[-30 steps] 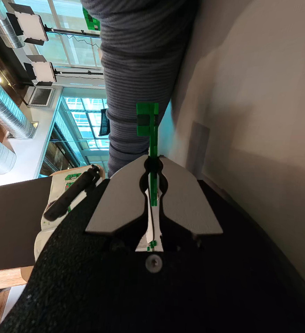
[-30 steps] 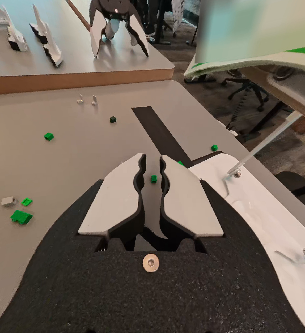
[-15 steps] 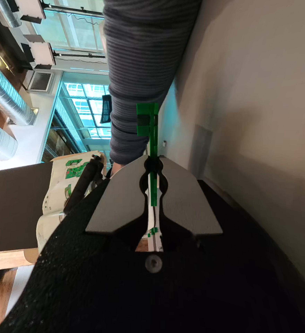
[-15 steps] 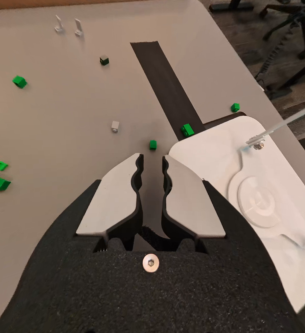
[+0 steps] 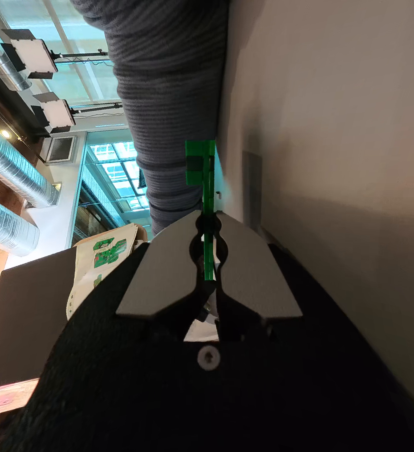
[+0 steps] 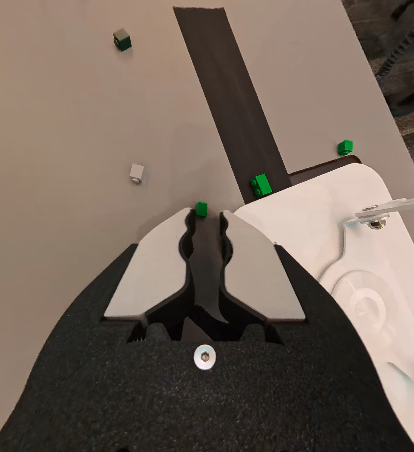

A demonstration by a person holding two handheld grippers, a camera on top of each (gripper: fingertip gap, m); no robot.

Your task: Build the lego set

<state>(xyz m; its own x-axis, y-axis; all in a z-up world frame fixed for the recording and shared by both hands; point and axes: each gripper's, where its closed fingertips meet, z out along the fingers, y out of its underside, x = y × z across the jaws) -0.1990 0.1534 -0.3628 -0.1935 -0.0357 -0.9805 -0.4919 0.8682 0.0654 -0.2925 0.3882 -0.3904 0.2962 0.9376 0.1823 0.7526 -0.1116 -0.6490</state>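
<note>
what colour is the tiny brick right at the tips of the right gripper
Bright green: the tiny plastic brick shows best in the right wrist view.

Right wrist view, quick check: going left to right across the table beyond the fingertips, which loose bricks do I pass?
dark green cube → grey brick → small green brick at the open right gripper → green two-stud brick on the black strip → green brick
</note>
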